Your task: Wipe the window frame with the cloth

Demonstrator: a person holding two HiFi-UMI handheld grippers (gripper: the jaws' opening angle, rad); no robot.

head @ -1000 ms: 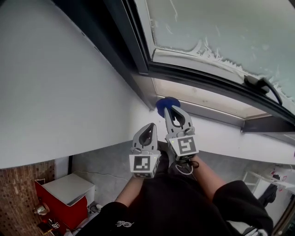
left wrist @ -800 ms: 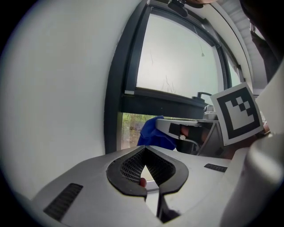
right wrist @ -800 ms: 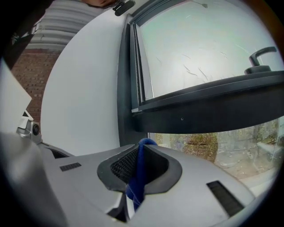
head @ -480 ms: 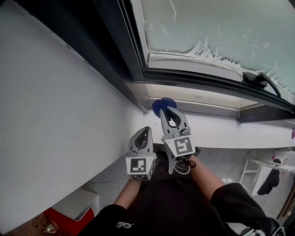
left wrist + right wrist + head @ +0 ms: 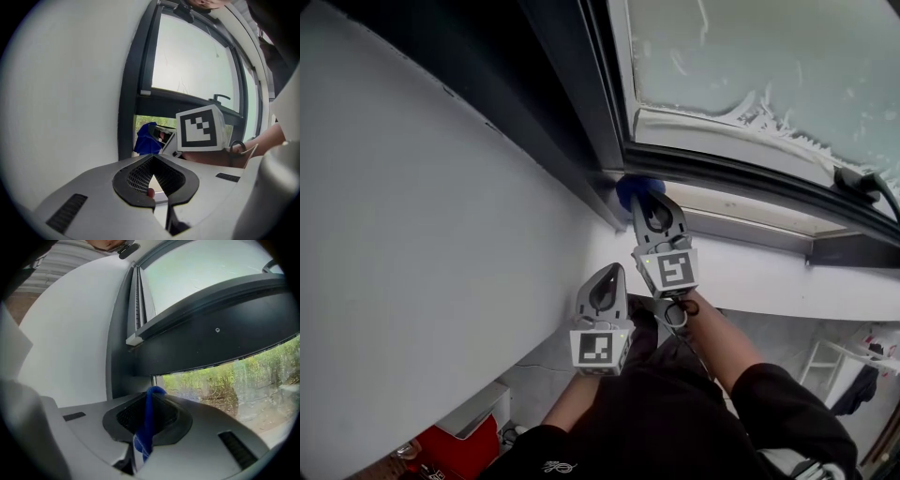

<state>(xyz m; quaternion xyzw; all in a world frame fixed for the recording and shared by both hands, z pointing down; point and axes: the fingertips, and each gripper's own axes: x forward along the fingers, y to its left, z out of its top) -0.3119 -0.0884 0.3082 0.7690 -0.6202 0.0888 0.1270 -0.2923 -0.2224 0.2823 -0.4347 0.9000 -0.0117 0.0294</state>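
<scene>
A blue cloth (image 5: 628,191) is pinched in my right gripper (image 5: 650,201), which is shut on it and presses it into the lower left corner of the dark window frame (image 5: 602,112). In the right gripper view the cloth (image 5: 148,418) stands as a thin fold between the jaws, just below the frame's dark lower bar (image 5: 211,345). My left gripper (image 5: 611,271) hangs shut and empty below and left of the right one, away from the frame. The left gripper view shows the cloth (image 5: 145,139) against the frame's upright (image 5: 127,112).
A white wall (image 5: 412,234) runs along the left of the window. A white sill (image 5: 769,267) lies under the frame. A black window handle (image 5: 862,178) sticks out at the right. A red and white box (image 5: 464,427) stands on the floor far below.
My right gripper has carried the cloth up and a little left, into the frame's corner. The left gripper now sits lower relative to it.
</scene>
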